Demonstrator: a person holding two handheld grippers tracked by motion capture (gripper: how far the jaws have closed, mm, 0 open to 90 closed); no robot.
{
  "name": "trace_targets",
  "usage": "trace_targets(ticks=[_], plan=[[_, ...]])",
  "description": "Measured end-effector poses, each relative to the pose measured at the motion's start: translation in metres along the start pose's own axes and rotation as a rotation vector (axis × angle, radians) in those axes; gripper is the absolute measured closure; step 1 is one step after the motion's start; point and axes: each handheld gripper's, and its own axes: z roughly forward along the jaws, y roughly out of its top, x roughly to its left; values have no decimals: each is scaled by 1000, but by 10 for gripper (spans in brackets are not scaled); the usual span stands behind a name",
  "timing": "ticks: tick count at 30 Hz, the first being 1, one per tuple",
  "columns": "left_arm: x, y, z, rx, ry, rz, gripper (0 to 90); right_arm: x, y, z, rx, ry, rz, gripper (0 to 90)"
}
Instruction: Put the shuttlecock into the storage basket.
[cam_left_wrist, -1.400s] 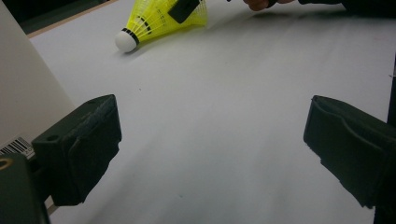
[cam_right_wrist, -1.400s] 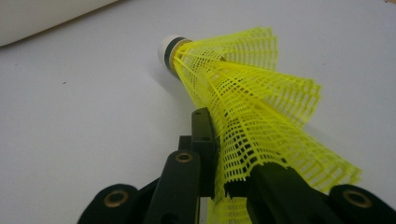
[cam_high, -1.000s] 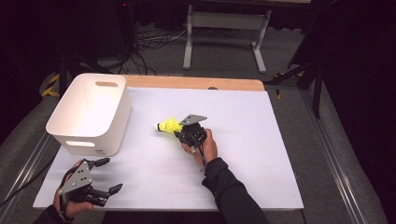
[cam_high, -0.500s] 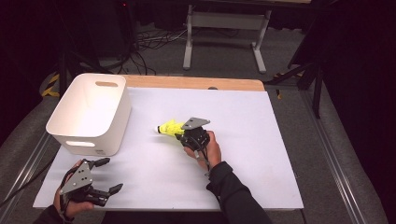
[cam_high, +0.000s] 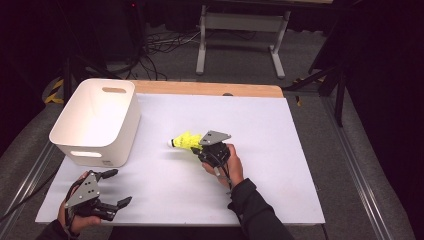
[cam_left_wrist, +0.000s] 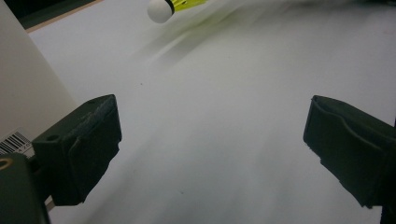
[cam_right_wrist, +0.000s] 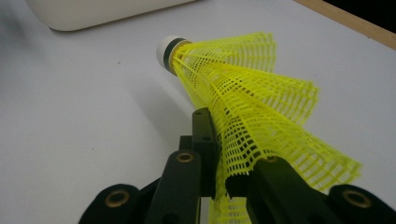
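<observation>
Now the right hand-held gripper (cam_high: 202, 148) is pinching the yellow mesh-skirted plastic shuttlecock (cam_right_wrist: 243, 102) just above the white desk (cam_high: 300, 150), probably carrying it toward the white plastic bin (cam_high: 95, 120); the left hand-held gripper (cam_high: 111, 189) is waiting agape.

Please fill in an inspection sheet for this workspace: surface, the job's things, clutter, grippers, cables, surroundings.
Surface: white table top with a wooden strip along the far edge.
Job's things: yellow shuttlecock, its white cork pointing toward the white bin; the bin looks empty.
Clutter: nothing seen.
Grippers: right gripper shut on the shuttlecock's net skirt, holding it above the table; left gripper open, nothing between its jaws, at the near left corner.
Cables: dark cables on the floor beyond the table.
Surroundings: grey metal stand behind, dark floor.
</observation>
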Motion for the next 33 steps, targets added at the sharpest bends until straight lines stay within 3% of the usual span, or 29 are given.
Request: trace_targets(ticks=[33], plan=[[-1, 1, 1, 8, 7, 4, 53, 21, -8, -42, -13, 42, -126, 858]])
